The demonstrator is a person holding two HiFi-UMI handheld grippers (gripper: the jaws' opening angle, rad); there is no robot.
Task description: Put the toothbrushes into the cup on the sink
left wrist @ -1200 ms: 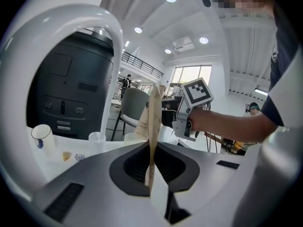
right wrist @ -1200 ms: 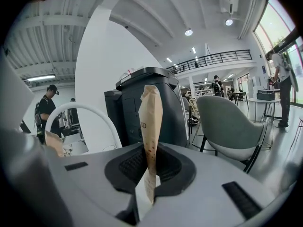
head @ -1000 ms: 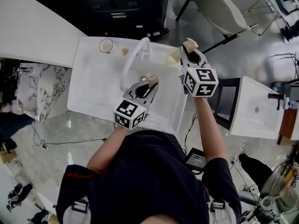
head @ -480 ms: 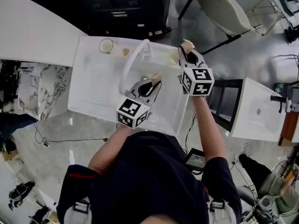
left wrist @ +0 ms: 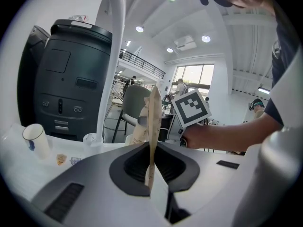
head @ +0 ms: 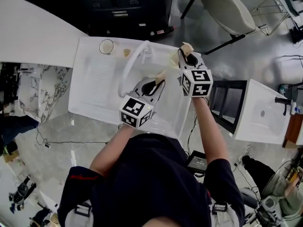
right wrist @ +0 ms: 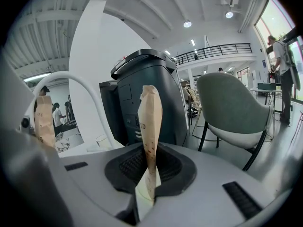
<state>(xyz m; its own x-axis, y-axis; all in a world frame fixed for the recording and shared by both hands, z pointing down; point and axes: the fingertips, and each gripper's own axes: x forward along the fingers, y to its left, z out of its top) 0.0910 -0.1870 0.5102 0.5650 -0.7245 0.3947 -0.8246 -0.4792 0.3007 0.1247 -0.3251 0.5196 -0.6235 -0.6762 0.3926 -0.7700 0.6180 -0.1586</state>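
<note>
A white sink (head: 90, 86) carries a small white cup (head: 106, 46) on its back left ledge. My left gripper (head: 154, 85) is over the basin by the curved white faucet (head: 130, 63), shut on a tan paper-wrapped toothbrush (head: 161, 74). That packet (left wrist: 152, 122) stands upright between the jaws, with the cup (left wrist: 37, 140) far to its left. My right gripper (head: 188, 56) is over the sink's right back corner, shut on a second wrapped toothbrush (head: 186, 48), which also stands upright (right wrist: 150, 122). The two grippers are side by side and apart.
A small tan item (head: 126, 52) lies on the ledge beside the cup. A black cabinet (head: 128, 6) stands behind the sink, with a grey chair (head: 222, 8) at the back right. A second white sink (head: 260, 110) is to the right, a marble counter (head: 38, 89) to the left.
Both grippers have drifted slightly closer together, the right one leftward and the left one rightward. Each still holds its wrapped toothbrush.
</note>
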